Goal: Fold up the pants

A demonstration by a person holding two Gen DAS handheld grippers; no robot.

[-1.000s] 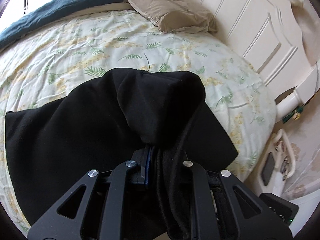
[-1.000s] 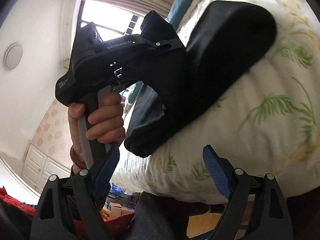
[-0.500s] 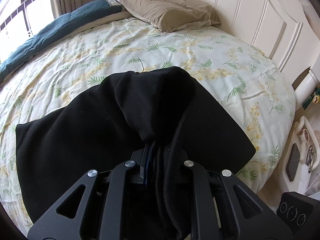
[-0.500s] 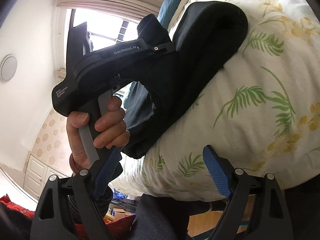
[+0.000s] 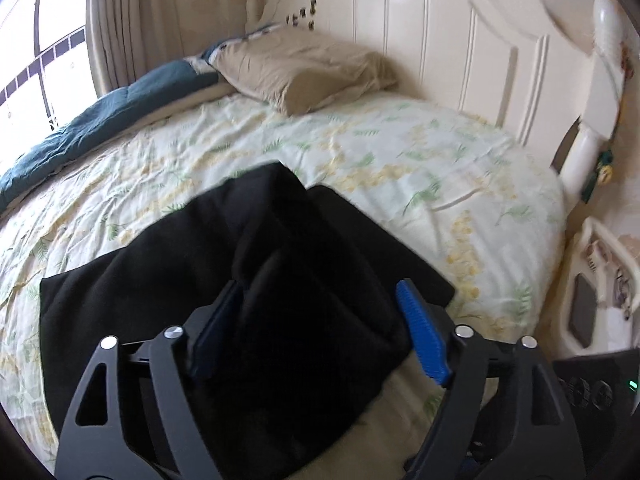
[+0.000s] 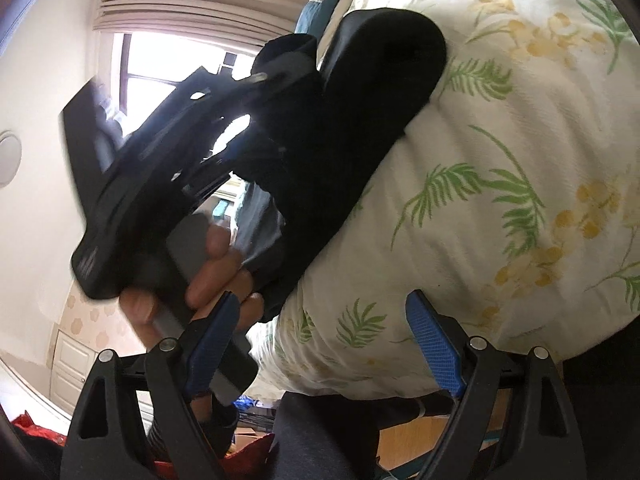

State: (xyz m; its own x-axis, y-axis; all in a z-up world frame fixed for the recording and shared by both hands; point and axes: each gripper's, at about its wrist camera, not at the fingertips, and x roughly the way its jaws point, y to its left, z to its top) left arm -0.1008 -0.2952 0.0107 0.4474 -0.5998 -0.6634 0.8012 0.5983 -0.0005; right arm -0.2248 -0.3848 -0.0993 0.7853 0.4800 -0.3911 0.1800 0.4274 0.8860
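Black pants [image 5: 160, 300] lie folded on the floral bedspread [image 5: 400, 152], near its front edge. My left gripper [image 5: 318, 292] hovers over them with its jaws opening. A raised bunch of the black cloth still sits between the blue pads [image 5: 420, 336], which stand wide apart and do not pinch it. In the right wrist view the pants [image 6: 380, 80] drape over the mattress edge, and a hand [image 6: 216, 268] holds the left tool's handle beside them. My right gripper [image 6: 322, 300] is open and holds nothing, low beside the bed.
A tan pillow [image 5: 304, 68] and a blue quilt [image 5: 100, 120] lie at the far end, against the white headboard [image 5: 460, 40]. A white nightstand [image 5: 600, 300] stands to the right of the bed. A bright window [image 6: 160, 64] is behind the left tool.
The left jaws were shut on the bunched black cloth and now stand wide apart. The left hand has swung, bringing the headboard more into view. The right gripper has stayed put.
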